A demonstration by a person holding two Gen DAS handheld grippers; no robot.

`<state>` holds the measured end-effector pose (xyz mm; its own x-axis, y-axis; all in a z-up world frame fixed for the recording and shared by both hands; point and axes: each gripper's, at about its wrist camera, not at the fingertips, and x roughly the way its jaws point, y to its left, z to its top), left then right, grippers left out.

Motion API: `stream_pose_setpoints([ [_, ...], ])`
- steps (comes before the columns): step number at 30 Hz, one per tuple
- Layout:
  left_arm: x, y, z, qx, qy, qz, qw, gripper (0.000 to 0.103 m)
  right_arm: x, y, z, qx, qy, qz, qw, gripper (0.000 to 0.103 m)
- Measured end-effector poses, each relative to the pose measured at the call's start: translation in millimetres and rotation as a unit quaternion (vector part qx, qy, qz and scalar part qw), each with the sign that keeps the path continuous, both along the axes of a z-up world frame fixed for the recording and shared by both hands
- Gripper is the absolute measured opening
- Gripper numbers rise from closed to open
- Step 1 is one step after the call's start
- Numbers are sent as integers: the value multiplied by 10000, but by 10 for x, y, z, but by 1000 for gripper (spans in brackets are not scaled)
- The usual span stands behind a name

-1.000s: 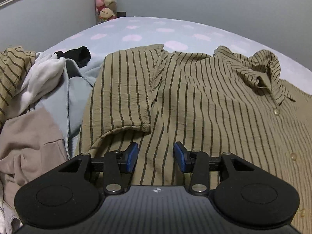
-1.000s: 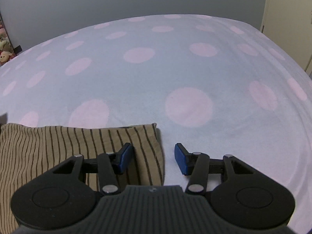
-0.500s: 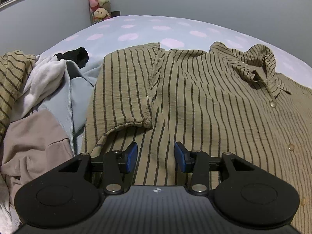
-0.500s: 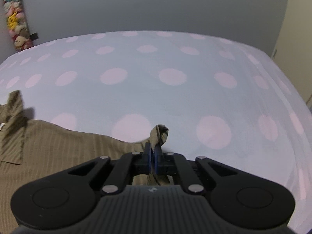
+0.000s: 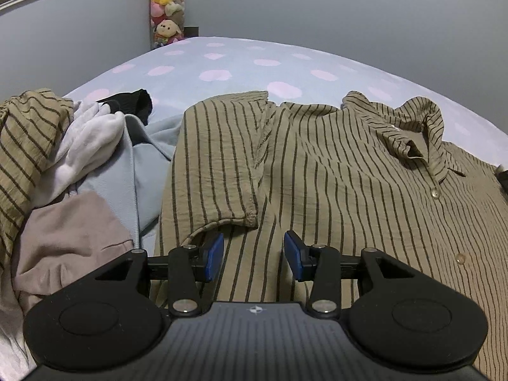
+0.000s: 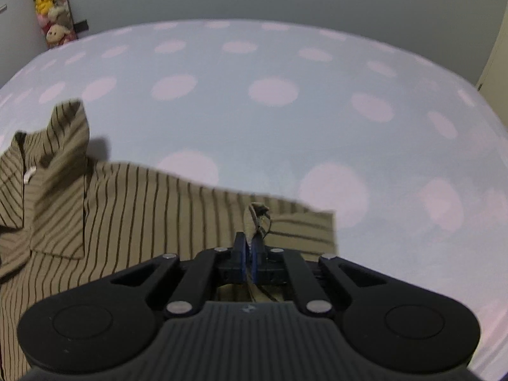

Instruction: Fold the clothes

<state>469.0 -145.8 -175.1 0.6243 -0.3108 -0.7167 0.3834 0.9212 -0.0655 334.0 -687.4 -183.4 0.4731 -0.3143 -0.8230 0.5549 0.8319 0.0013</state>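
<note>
Shirt (image 5: 333,174), tan with dark stripes, buttoned: spread front-up across the middle and right of the left-wrist frame, on a bed (image 5: 222,63) with pale pink dots. Left of frame: heap of other clothes (image 5: 79,174), unfolded, overlapping the shirt's edge. Upper left: soft toys (image 5: 165,6) against the wall.

Left gripper (image 5: 253,256), lower centre: low over the shirt body just below the folded-in sleeve (image 5: 216,165), fingers well apart, holding nothing.

Right gripper (image 6: 249,247), lower centre of its view: level, pointing across the bed, fingers clamped on a pinch of the shirt's right sleeve edge, which pokes up between them.

Risks, judged: the pinch looks small and could slip out if pulled fast; with nothing pinning the body, the whole shirt may drag and crease.
</note>
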Motion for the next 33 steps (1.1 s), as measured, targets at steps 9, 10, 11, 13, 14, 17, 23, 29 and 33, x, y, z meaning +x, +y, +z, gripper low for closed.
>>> stream_pose_setpoints([
  [9, 23, 43, 7, -184, 35, -87, 9998, 42, -340, 92, 381, -1, -161, 208, 9997, 44],
  [10, 22, 59, 17, -222, 35, -79, 9997, 42, -453, 79, 447, -20, -166, 117, 9998, 46],
  [11, 22, 75, 28, -260, 35, -72, 9996, 42, -581, 71, 500, -13, -173, 49, 9998, 50],
  [13, 13, 107, 66, -338, 32, -63, 9994, 42, -855, 69, 554, -3, -155, -59, 9999, 54],
  [14, 3, 127, 90, -381, 21, -61, 9993, 42, -990, 79, 564, 18, -143, -126, 9998, 54],
  [17, -25, 150, 152, -435, -19, -40, 9990, 43, -1398, 131, 502, 226, -143, -310, 9992, 54],
  [23, -99, 92, 268, -396, -201, -174, 9989, 45, -1958, 232, 163, 874, -476, -717, 9924, 58],
  [29, -113, 13, 244, -312, -190, -277, 9989, 46, -1862, 559, 198, 849, -769, -43, 9934, 45],
  [33, -100, -2, 198, -332, -107, -310, 9989, 46, -1782, 776, 259, 707, -629, 480, 9944, 45],
])
